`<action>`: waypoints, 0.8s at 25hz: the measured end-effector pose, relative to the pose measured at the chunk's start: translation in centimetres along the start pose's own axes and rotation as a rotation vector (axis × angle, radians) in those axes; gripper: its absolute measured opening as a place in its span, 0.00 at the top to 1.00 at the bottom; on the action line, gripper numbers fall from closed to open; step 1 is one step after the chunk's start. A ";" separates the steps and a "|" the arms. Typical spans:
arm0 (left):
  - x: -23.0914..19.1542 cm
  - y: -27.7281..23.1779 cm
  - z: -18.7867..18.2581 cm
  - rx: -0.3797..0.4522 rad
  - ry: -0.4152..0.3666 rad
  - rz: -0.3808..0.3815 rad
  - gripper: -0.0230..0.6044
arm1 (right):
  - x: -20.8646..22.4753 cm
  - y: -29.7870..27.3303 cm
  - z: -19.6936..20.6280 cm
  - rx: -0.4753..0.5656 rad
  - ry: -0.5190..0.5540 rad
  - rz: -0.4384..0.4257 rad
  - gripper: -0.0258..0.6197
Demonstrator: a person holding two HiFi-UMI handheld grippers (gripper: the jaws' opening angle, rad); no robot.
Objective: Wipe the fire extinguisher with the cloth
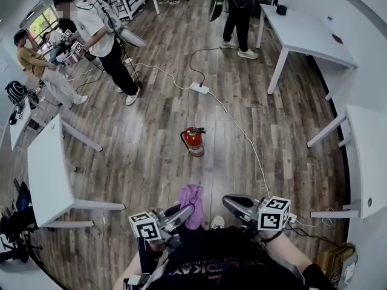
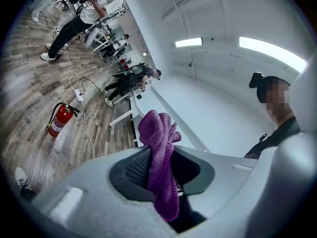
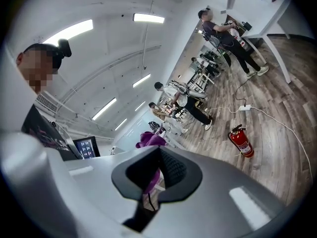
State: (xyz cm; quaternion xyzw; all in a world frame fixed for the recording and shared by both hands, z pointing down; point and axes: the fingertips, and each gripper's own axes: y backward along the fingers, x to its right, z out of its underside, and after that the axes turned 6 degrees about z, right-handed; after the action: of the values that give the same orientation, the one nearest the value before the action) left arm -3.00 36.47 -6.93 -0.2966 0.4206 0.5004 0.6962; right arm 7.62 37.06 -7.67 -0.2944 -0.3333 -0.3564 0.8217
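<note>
A red fire extinguisher (image 1: 194, 141) stands upright on the wooden floor, well ahead of both grippers. It also shows at the left of the left gripper view, extinguisher (image 2: 60, 119), and at the right of the right gripper view, extinguisher (image 3: 241, 141). My left gripper (image 1: 183, 213) is shut on a purple cloth (image 1: 192, 203); the cloth (image 2: 159, 152) bunches above the jaws and hangs below them. My right gripper (image 1: 233, 204) is beside it, shut with nothing held. In the right gripper view the purple cloth (image 3: 150, 139) shows just beyond the closed jaws.
A white power strip (image 1: 199, 88) lies beyond the extinguisher, its cable running back toward my right. White tables stand at the left (image 1: 47, 174), right (image 1: 369, 156) and far right (image 1: 305, 32). Several people (image 1: 103, 35) stand further back.
</note>
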 end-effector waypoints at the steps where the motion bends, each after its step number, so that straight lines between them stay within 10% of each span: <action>1: -0.2 0.1 -0.1 0.001 0.002 -0.001 0.81 | 0.0 -0.2 0.1 -0.007 0.005 0.001 0.95; 20: -12.5 1.1 -13.6 -0.058 0.051 -0.012 0.81 | 5.2 -11.9 -7.1 0.042 -0.057 0.122 0.95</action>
State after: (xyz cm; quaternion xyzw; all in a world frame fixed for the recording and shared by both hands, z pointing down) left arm -9.76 19.86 -2.35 -0.3318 0.4220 0.5003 0.6794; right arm 3.47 23.08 -5.08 -0.3071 -0.3456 -0.2902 0.8379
